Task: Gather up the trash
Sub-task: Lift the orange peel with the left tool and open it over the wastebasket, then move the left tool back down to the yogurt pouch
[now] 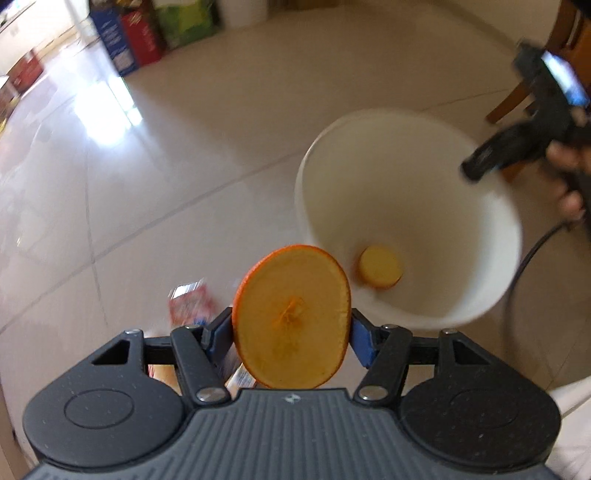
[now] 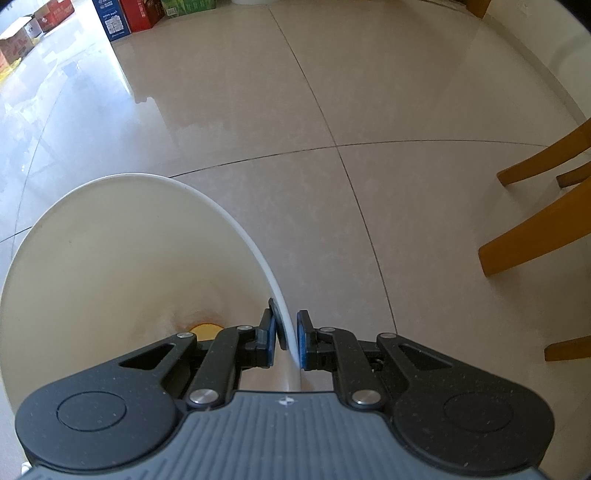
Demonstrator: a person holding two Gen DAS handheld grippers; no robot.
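Looking down at shiny beige floor tiles (image 2: 332, 92), with boxes (image 2: 129, 16) along the far wall and wooden chair legs (image 2: 535, 236) nearby. White bin (image 1: 424, 192) sits there with one orange peel piece (image 1: 380, 266) at its bottom. Left gripper (image 1: 291, 332) is clamped on an orange slice (image 1: 291, 317) beside the bin, right gripper (image 2: 288, 338) pinching its rim.

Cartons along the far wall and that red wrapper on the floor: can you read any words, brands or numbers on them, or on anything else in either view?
Nothing can be read.
blue carton: white print, too small to read.
red carton: lettering blurred.
green carton: cut off by the frame, unreadable.
cardboard boxes: red markings, too small.
red wrapper: motion-blurred.
gripper body: small emblem, no letters.
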